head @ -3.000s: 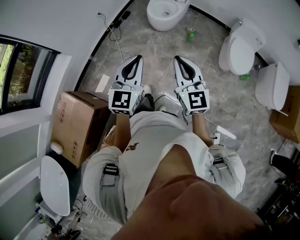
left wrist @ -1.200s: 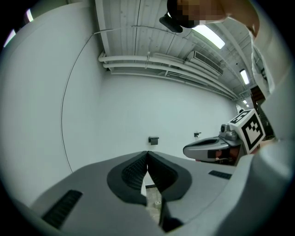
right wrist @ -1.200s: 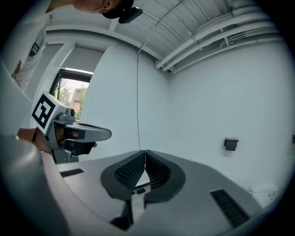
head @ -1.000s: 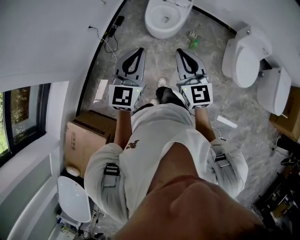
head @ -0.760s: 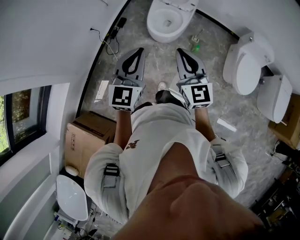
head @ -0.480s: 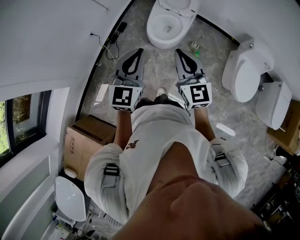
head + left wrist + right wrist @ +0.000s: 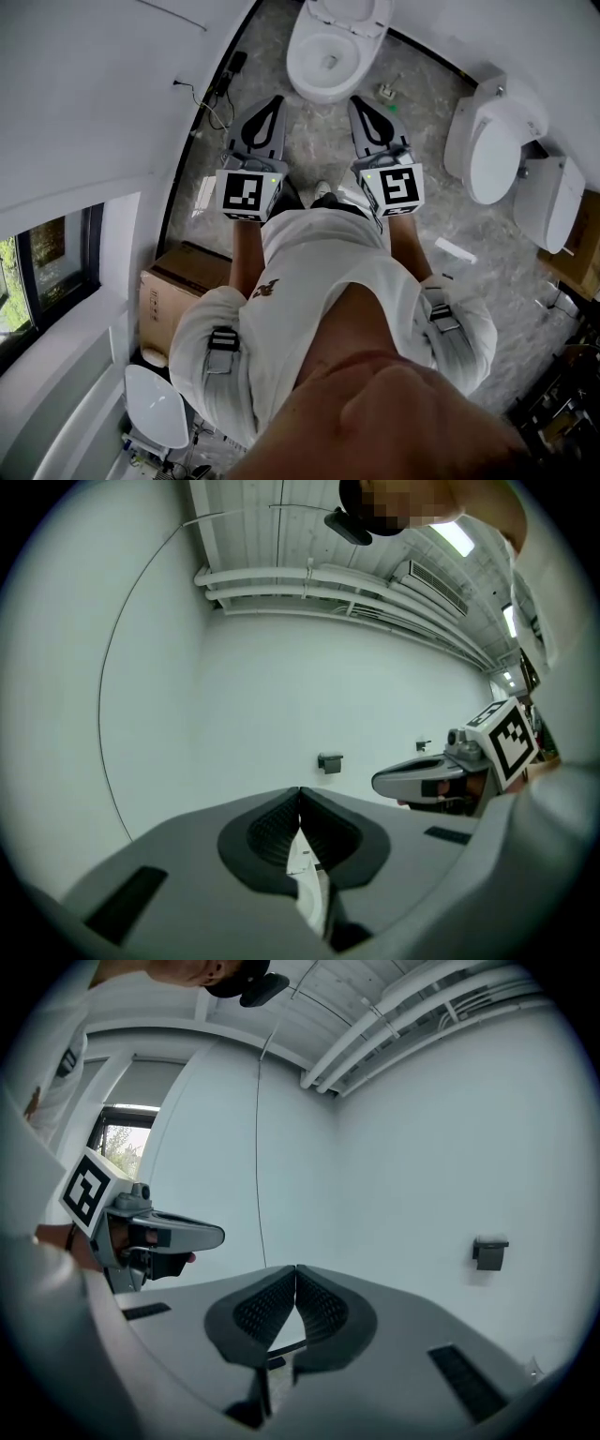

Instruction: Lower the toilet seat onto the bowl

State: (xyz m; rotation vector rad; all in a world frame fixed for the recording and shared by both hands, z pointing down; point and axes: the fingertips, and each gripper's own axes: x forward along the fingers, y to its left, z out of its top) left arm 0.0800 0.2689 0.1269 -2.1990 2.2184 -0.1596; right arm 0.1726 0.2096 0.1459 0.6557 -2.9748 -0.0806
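As the person has stepped closer, the toilet bowl sits just ahead | seat upright, within reach soon | left claw, right claw closed, empty

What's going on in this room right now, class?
A person holds a gripper in each hand, level and out in front. The left gripper and right gripper are both shut and empty. They point toward a white toilet whose seat looks raised at the back. Neither gripper touches it, so the lowering hasn't begun. Two more toilets stand off to the right.
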